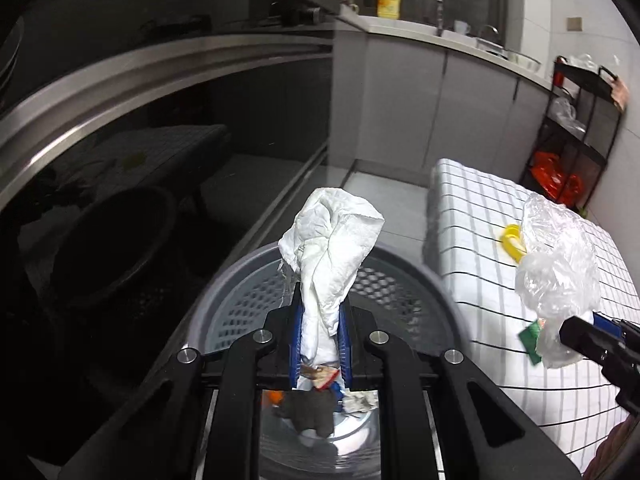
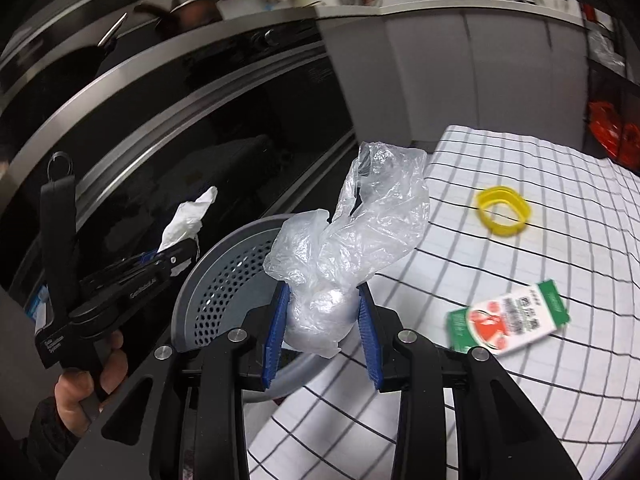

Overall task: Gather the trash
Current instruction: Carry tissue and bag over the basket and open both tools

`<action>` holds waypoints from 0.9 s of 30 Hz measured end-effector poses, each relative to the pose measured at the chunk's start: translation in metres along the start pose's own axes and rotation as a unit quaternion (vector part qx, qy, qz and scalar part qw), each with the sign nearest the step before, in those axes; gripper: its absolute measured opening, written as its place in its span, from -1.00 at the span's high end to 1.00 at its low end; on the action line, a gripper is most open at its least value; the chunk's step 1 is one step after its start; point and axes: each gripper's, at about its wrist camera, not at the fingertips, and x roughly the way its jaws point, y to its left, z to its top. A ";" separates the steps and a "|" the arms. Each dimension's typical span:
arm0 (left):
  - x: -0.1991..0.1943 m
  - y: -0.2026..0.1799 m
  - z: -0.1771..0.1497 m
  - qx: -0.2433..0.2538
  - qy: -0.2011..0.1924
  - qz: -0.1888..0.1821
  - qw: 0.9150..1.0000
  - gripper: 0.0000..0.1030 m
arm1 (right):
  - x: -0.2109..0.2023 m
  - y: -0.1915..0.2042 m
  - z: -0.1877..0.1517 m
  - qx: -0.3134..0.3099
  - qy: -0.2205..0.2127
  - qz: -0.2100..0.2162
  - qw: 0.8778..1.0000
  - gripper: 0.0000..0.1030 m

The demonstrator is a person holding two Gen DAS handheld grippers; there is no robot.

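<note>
The counter (image 2: pixel 520 280) w/ the checked cloth is cut off at the right edge. Gray bin (image 1: pixel 248 300) w/ holes sits just beside it, partly hidden by both tools; stuff at its bottom is hard to make out. Left gripper (image 1: pixel 320 344) is over the bin, jaws squeezed tight on a white paper towel (image 1: pixel 332 240). Right gripper (image 2: pixel 324 336) jaws are part open, pinching a clear plastic bag (image 2: pixel 352 232) near the bin rim. Blurry snack packet (image 2: pixel 508 320) & yellow ring (image 2: pixel 504 210) lie on the cloth.
</note>
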 end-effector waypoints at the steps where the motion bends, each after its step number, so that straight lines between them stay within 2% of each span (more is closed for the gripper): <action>1: 0.002 0.007 -0.001 -0.004 0.001 0.004 1.000 0.71 | 0.006 0.008 0.000 -0.007 0.003 0.000 1.000 0.36; 7: 0.015 0.035 -0.007 -0.026 0.022 0.009 0.999 0.71 | 0.039 0.032 0.002 -0.024 0.028 0.018 0.999 0.36; 15: 0.033 0.038 -0.012 -0.012 0.054 0.014 0.998 0.70 | 0.086 0.037 -0.011 -0.024 0.075 0.033 0.996 0.35; 27: 0.036 0.046 -0.014 -0.026 0.060 0.006 0.998 0.61 | 0.090 0.047 -0.016 -0.026 0.076 0.033 0.996 0.28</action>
